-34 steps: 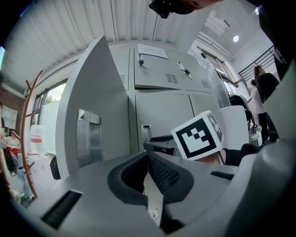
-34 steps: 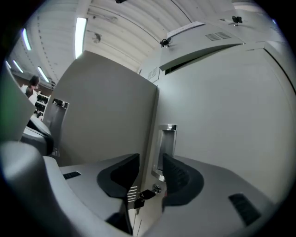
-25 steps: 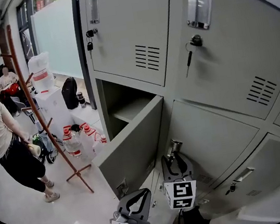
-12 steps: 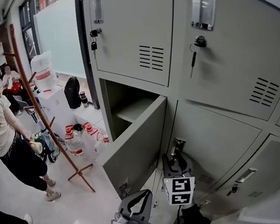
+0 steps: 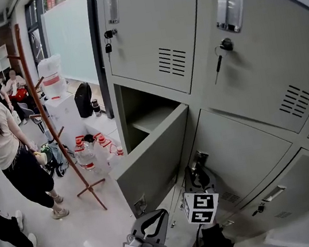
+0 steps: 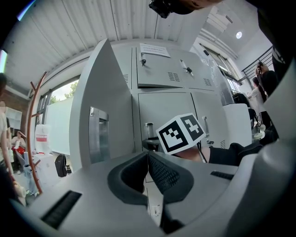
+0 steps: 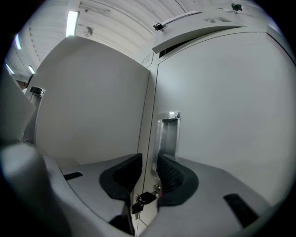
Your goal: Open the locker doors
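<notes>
Head view: bank of grey sheet-metal lockers (image 5: 263, 73), louvred vents and keys in the locks. The grey middle-row locker door (image 5: 154, 160) in the left column stands swung outward on its right edge, its empty compartment (image 5: 142, 116) exposed. Right hand-held gripper (image 5: 197, 169) is raised to the closed grey locker door (image 5: 241, 158) just right of the open one, tips at that door's left edge. Right gripper view: jaws stand narrow, a slim gap between the ribbed pads (image 7: 169, 173), nothing clamped. The chrome recessed pull handle (image 7: 167, 134) shows through the gap just beyond the tips, and the black-headed key (image 7: 144, 199) in its lock sits low between the jaws. Left hand-held gripper (image 5: 157, 215) hangs lower, near the bottom corner of the open door and apart from it. Left gripper view: jaws together, tips meeting, empty (image 6: 148, 157). Background: a reddish-brown wooden coat stand (image 5: 50, 125) and a standing person in a white top (image 5: 2, 150) on the floor at left.
</notes>
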`<state>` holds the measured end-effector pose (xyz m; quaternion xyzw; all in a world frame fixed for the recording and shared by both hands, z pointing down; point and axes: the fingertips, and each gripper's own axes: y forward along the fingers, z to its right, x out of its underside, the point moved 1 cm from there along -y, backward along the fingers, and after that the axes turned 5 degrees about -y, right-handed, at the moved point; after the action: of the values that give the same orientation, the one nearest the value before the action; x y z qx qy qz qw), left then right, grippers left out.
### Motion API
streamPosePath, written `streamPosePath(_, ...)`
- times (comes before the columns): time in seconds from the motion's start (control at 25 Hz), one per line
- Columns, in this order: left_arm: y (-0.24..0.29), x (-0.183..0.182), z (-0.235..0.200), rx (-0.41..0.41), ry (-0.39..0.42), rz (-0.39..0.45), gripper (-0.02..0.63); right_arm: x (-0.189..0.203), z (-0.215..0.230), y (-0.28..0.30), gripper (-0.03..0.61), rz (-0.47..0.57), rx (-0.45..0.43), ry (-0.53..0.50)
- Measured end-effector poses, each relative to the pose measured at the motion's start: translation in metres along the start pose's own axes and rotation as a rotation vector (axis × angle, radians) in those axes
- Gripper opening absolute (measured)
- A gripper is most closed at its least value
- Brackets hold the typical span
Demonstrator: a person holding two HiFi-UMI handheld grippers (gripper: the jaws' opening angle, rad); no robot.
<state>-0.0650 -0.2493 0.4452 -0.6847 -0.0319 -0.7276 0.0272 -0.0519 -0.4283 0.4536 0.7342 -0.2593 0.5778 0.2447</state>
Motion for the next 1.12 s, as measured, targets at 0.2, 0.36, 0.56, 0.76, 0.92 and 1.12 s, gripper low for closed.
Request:
streamPosePath(0.2, -0.005, 0.001, 0.0, 0.002, 0.003, -0.001, 0.023, 0.001, 0.008, 0.0, 0.036, -0.015, 0.049, 0.006)
streamPosePath(0.36, -0.01, 0.0, -0.001, 0.002, 0.002, 0.003, 0.023, 0.001, 0.009, 0.0, 0.034, -0.02, 0.058, 0.005)
streamPosePath(0.56, -0.019, -0.001, -0.004, 0.008, 0.007, -0.001, 0.023, 0.0, 0.002, -0.008, 0.034, -0.021, 0.055, 0.001)
streamPosePath(0.76, -0.027, -0.003, -0.004, 0.027, -0.001, 0.008, 0.023, -0.002, -0.012, -0.026, 0.036, -0.003, 0.027, -0.008)
streamPosePath(0.92, -0.036, -0.005, -0.002, 0.051, -0.004, 0.02, 0.023, -0.002, -0.024, -0.045, 0.038, 0.019, -0.016, -0.005)
streamPosePath(1.12, -0.05, -0.007, 0.0, 0.087, -0.02, 0.029, 0.023, -0.003, -0.038, -0.073, 0.043, 0.019, -0.023, -0.023)
